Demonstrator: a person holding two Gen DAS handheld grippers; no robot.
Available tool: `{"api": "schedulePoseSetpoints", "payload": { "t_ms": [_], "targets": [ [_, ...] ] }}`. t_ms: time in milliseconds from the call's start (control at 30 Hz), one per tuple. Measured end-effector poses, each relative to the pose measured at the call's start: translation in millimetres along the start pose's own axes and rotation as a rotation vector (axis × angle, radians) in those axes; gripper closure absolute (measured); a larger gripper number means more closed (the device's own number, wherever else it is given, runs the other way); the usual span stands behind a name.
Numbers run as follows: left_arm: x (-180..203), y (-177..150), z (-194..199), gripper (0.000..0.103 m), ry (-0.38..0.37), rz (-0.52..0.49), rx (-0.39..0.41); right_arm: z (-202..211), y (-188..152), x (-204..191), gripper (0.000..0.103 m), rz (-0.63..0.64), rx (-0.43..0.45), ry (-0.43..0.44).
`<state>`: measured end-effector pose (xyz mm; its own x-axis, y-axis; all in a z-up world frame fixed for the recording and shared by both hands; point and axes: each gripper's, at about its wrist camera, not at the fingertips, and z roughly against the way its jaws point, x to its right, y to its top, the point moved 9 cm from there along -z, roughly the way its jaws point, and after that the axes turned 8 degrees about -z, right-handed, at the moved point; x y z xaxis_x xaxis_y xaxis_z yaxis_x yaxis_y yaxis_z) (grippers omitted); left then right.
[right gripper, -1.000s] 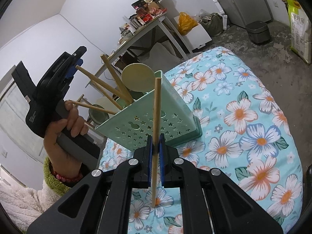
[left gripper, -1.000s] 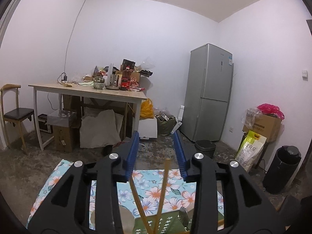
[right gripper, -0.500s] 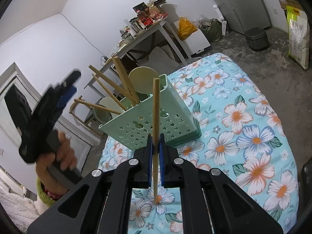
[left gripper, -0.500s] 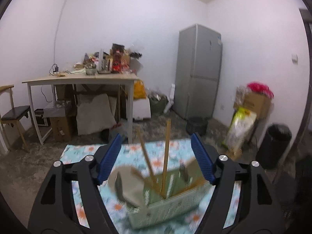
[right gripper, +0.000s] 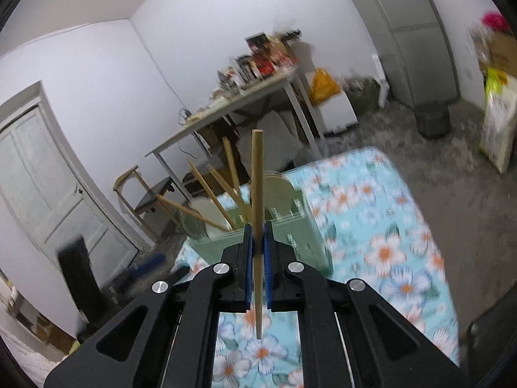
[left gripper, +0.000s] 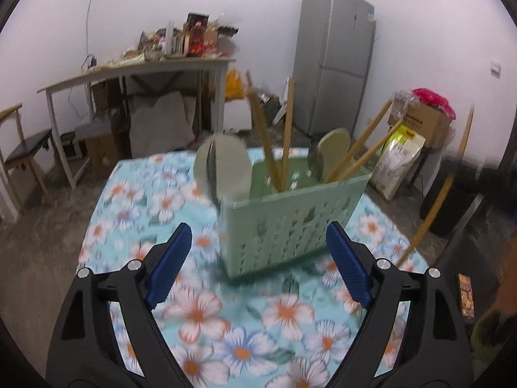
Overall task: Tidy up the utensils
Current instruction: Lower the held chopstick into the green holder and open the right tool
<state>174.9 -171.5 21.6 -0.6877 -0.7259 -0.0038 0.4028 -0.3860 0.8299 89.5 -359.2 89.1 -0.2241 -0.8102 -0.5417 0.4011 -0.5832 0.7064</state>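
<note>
A pale green perforated utensil basket (left gripper: 290, 213) stands on the floral tablecloth (left gripper: 200, 310); it also shows in the right wrist view (right gripper: 297, 232). It holds several wooden chopsticks (left gripper: 286, 135) and pale round spoons (left gripper: 223, 168). My left gripper (left gripper: 258, 258) is open and empty, just in front of the basket. My right gripper (right gripper: 257, 245) is shut on one wooden chopstick (right gripper: 257, 194), held upright in front of the basket. That chopstick shows at the right of the left wrist view (left gripper: 442, 190).
The floral-covered table (right gripper: 387, 226) drops off to a grey floor on all sides. Behind stand a cluttered wooden table (left gripper: 145, 68), a chair (left gripper: 22, 155), a grey fridge (left gripper: 336, 61), a black bin (left gripper: 452, 200) and a sack (left gripper: 397, 161).
My left gripper has pulled back and tilted down, opening wider, so the whole basket now shows. My right gripper has lifted with the chopstick; the left hand has left its view.
</note>
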Motion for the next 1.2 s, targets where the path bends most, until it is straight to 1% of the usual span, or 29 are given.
{"api": "schedulePoseSetpoints", "payload": {
  "t_ms": [133,300,367,467,533,600,767,833,967,1033,1100,1133,1167,1200],
  "targets": [
    [-8.9,-15.3,2.6,0.019,0.015,0.03,-0.022,5.4,30.1,-30.9,0.097,0.081,0.055,0.04],
    [-16.6,-22.1,1.8,0.017,0.035,0.047,-0.044,14.6,71.4,-78.1,0.097,0.204,0.159,0.08],
    [-17.5,-24.2,1.6,0.017,0.039,0.053,-0.048,15.2,81.3,-92.6,0.097,0.25,0.193,0.078],
    [-22.3,-29.5,0.6,0.016,0.04,0.062,-0.058,4.5,88.6,-105.9,0.097,0.294,0.206,0.072],
    [-23.5,-31.3,0.9,0.016,0.042,0.068,-0.059,-4.7,90.2,-110.1,0.097,0.326,0.217,0.041],
    [-26.4,-32.9,-0.3,0.015,0.043,0.077,-0.062,-19.9,88.7,-110.2,0.097,0.356,0.212,0.007],
    [-33.3,-35.8,-2.8,0.014,0.061,0.082,-0.075,-61.9,78.4,-98.5,0.097,0.362,0.159,-0.033],
    [-35.8,-36.0,-2.9,0.014,0.069,0.089,-0.073,-75.4,71.7,-94.6,0.097,0.375,0.147,-0.047],
    [-40.0,-36.6,-1.6,0.013,0.089,0.101,-0.078,-102.4,52.7,-81.2,0.096,0.413,0.088,-0.111],
    [-41.3,-36.3,0.1,0.013,0.095,0.104,-0.076,-108.4,45.7,-76.4,0.095,0.425,0.064,-0.144],
    [-41.3,-35.4,2.8,0.012,0.099,0.105,-0.069,-104.9,43.8,-71.3,0.084,0.413,0.054,-0.155],
    [-40.9,-34.5,4.1,0.012,0.104,0.104,-0.066,-100.5,44.9,-70.4,0.073,0.402,0.059,-0.154],
    [-40.6,-33.8,5.2,0.012,0.107,0.102,-0.063,-91.3,48.1,-70.6,0.066,0.389,0.079,-0.146],
    [-39.1,-32.5,6.9,0.011,0.109,0.098,-0.058,-84.1,50.5,-70.3,0.065,0.384,0.094,-0.143]
  ]
}}
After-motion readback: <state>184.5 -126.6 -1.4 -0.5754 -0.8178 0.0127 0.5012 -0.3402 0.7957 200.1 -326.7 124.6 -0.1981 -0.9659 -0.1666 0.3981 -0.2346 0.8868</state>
